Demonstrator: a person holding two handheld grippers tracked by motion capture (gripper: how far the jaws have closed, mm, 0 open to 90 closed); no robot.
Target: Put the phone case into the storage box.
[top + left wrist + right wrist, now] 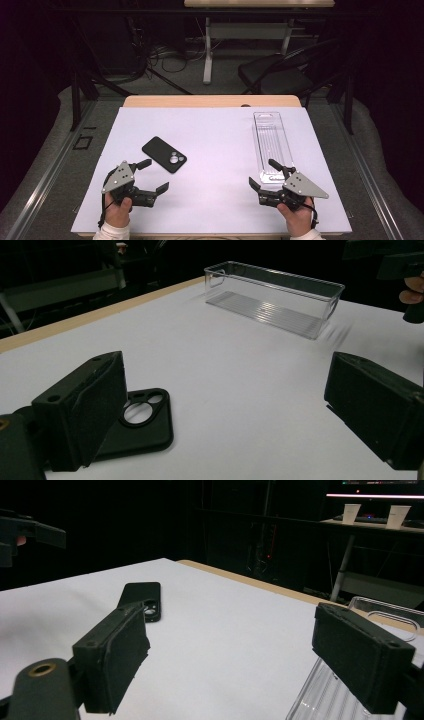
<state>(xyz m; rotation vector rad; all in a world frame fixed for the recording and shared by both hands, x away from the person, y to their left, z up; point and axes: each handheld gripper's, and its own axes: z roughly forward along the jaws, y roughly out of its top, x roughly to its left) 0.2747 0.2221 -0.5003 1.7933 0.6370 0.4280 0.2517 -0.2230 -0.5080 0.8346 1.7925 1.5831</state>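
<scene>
Black phone case (164, 154) lies flat on the white table cover (215, 145), camera cutout up, well apart from the clear plastic bin (271, 142). The left gripper (153, 176) hovers just beside the case on its near side, jaws spread wide and empty. The right gripper (264, 172) hangs at the bin's near end, jaws likewise wide, gripping nothing.

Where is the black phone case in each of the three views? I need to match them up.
High view: the black phone case lies left of centre on the white table cover, just ahead of the left gripper.
Left gripper view: lower left, partly behind the left jaw.
Right gripper view: left of centre, beyond the left jaw.
Shared landmark: the clear plastic bin.
</scene>
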